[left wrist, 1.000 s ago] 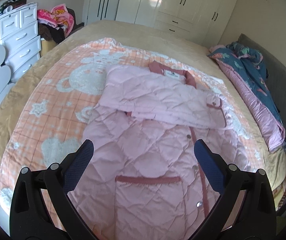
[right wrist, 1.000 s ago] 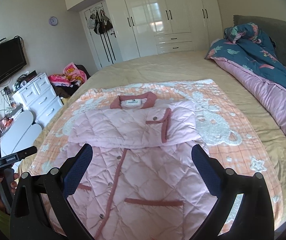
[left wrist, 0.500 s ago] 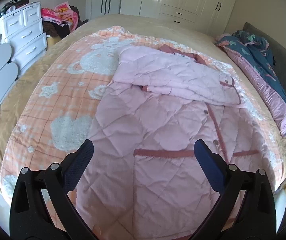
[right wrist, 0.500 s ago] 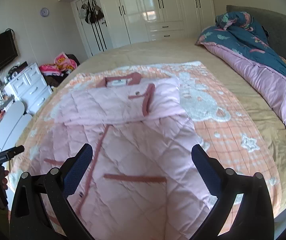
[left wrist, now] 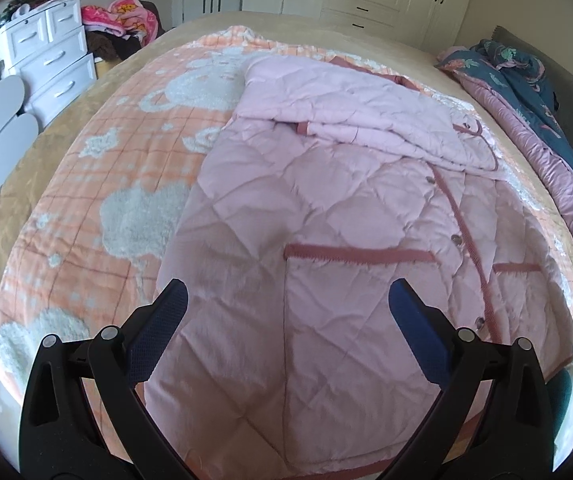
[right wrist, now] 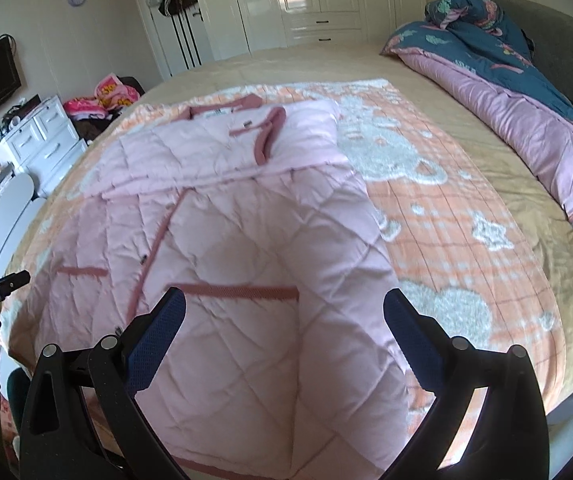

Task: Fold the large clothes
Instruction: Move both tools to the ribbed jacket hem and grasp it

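Pink quilted fabric with darker rose trim makes up the coat [left wrist: 326, 216] that is laid flat, front up, on an orange-and-white patterned blanket [left wrist: 126, 184] spread over the bed [right wrist: 466, 92]. Its long axis is run from the hem at 6 o'clock to the collar [right wrist: 226, 106] at 12 o'clock, and both sleeves are seen folded across the chest. The left gripper [left wrist: 286, 312] is held spread wide above the hem, nothing pinched. The right gripper [right wrist: 284, 314] is likewise spread, empty, over the lower front.
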